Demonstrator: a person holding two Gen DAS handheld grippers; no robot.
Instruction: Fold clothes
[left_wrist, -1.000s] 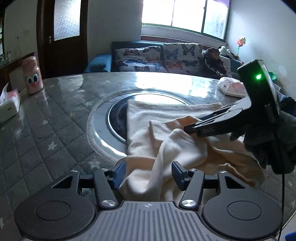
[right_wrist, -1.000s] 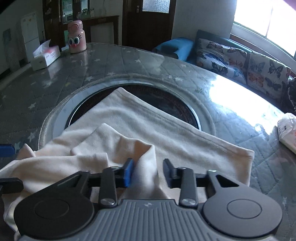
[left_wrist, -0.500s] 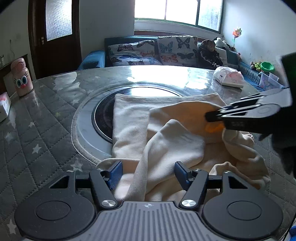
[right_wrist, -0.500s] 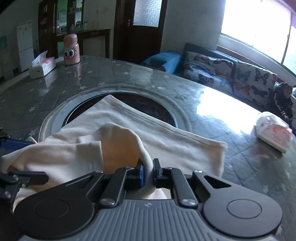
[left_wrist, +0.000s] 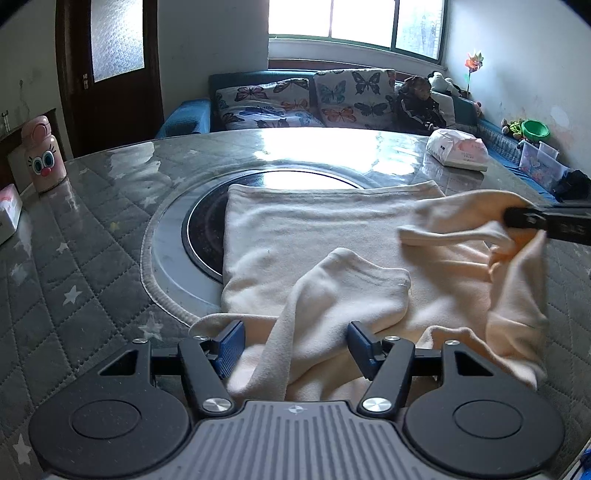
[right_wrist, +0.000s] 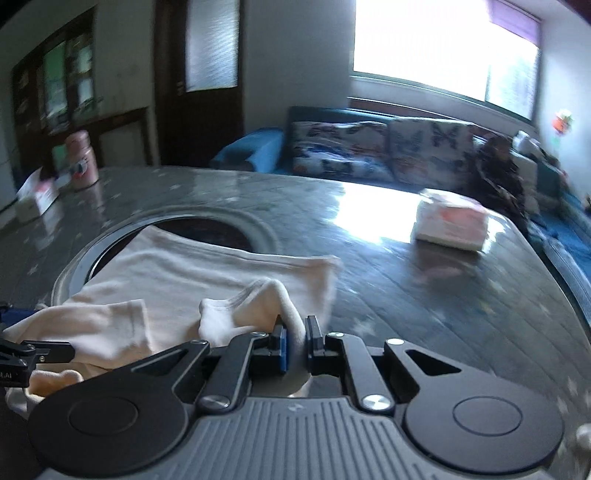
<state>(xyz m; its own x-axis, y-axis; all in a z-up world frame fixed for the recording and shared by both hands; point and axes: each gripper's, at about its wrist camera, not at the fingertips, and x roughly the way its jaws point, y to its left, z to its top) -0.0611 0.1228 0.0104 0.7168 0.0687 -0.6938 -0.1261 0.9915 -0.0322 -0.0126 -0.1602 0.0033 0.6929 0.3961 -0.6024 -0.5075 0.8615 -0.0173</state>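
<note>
Ahead of both grippers, largest item: round quilted table (left_wrist: 92, 266), grey with star print, with a dark glass disc (left_wrist: 207, 236) at its centre. Next: cream garment (left_wrist: 314, 236), body spread flat across the disc and toward the grippers, long axis running away from them, far hem straight. Left sleeve (left_wrist: 343, 291): lies folded inward on the body, directly between the fingers of the left gripper (left_wrist: 293, 341), which stands released, jaws wide, nothing clamped. Right sleeve (right_wrist: 258, 310): lifted off the body, pinched in the right gripper (right_wrist: 295, 343), jaws clenched on the fabric; it trails leftward from that gripper back to the garment. Judgement: the right gripper is the working one; the sleeve's fold depends on where it is carried, inward over the body lying to its left. Containers: tissue pack (left_wrist: 458, 149), far right of the left gripper, contents not visible; pink bottle (left_wrist: 42, 153), far left, closed.
</note>
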